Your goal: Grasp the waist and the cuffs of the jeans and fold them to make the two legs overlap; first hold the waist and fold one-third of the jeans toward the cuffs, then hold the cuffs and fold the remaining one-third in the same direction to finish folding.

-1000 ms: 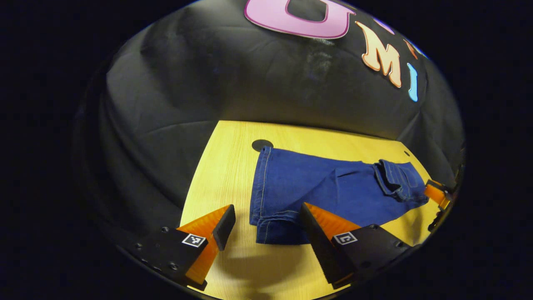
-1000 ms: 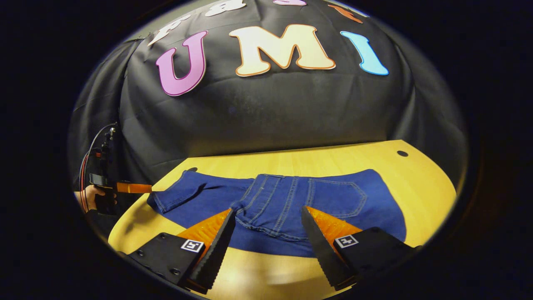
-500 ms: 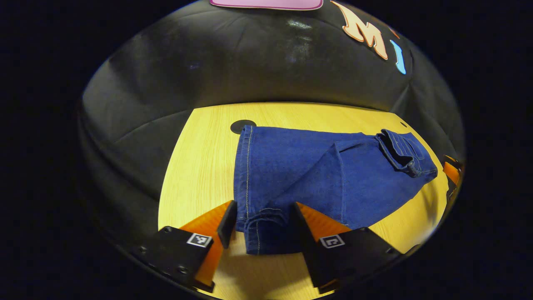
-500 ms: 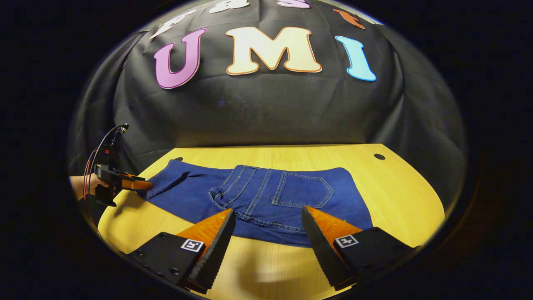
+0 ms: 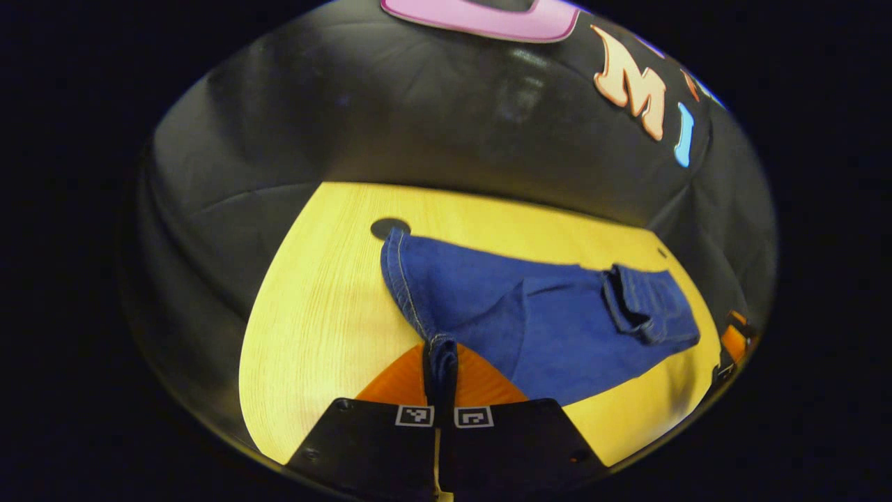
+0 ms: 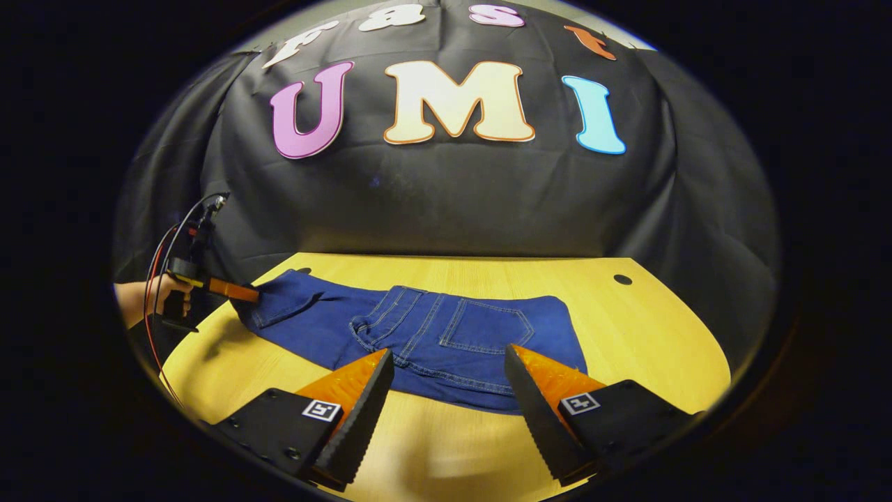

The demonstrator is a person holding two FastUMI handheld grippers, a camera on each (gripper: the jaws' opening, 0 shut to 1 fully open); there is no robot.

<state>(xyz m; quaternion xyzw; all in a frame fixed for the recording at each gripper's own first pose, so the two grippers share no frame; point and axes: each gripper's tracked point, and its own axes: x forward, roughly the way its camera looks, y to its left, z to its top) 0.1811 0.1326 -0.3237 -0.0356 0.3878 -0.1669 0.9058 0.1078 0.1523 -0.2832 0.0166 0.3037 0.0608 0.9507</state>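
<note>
At cuffs [image 5: 437,352], left gripper [image 5: 439,362] now clamped (jaws previously apart).

Deep blue denim on pale yellow wood

The jeans [image 6: 418,335] are dark blue with lighter stitching — the table [image 6: 662,348] is yellow wood-grain; the left gripper [image 5: 440,362] and right gripper [image 6: 449,390] have orange fingers, black bodies, black-and-white square markers.

The yellow table [image 6: 648,328] is bright under light from above, and the black cloth wall [image 6: 446,202] behind it stays dim. Soft shadows lie near the bottom of both views. Everything bends round at the edges.
</note>
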